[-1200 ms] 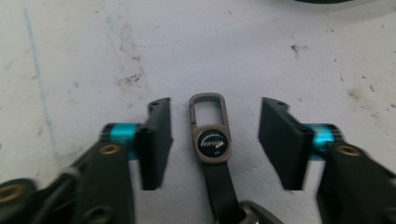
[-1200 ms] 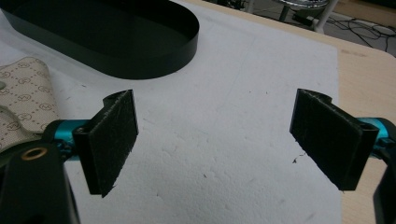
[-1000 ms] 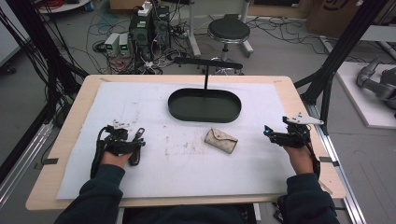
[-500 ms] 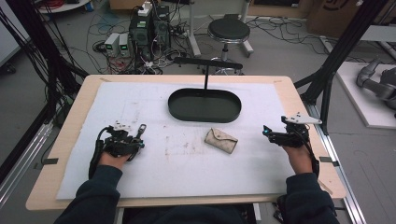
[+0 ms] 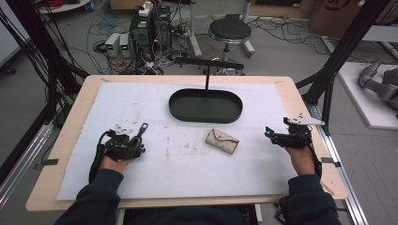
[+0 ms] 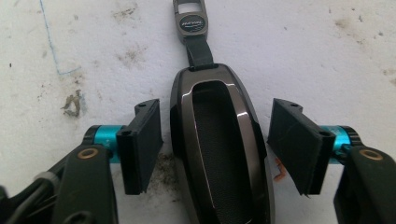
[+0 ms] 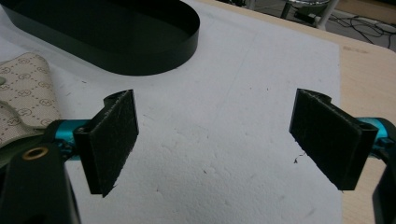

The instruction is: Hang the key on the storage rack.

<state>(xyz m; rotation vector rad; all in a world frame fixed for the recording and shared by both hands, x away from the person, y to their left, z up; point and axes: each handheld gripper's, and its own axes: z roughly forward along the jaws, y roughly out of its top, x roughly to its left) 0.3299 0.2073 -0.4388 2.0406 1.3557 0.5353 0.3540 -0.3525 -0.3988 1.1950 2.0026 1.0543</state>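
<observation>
A dark metallic key fob (image 6: pixel 217 154) with a short strap and a metal tag lies on the white mat, pointing away from me. My left gripper (image 6: pixel 215 109) straddles it, with a gap between the fob and each of the pads (image 6: pixel 142 140). Its jaws have just been opening with the fob between them. In the high view the left gripper (image 5: pixel 135 140) sits at the mat's front left and the fob (image 5: pixel 141 130) sticks out ahead of it. My right gripper (image 5: pixel 270 133) rests at the front right, open and empty (image 7: pixel 215 135).
A beige patterned pouch (image 5: pixel 222 140) lies mid-mat, left of the right gripper (image 7: pixel 23 93). A black oval tray (image 5: pixel 205 105) with an upright post stands behind it. The wooden table edge (image 5: pixel 300 108) runs along the right.
My left gripper has shifted slightly to the right, and the fob's strap end now sticks out ahead of its jaws. The right hand has stayed put.
</observation>
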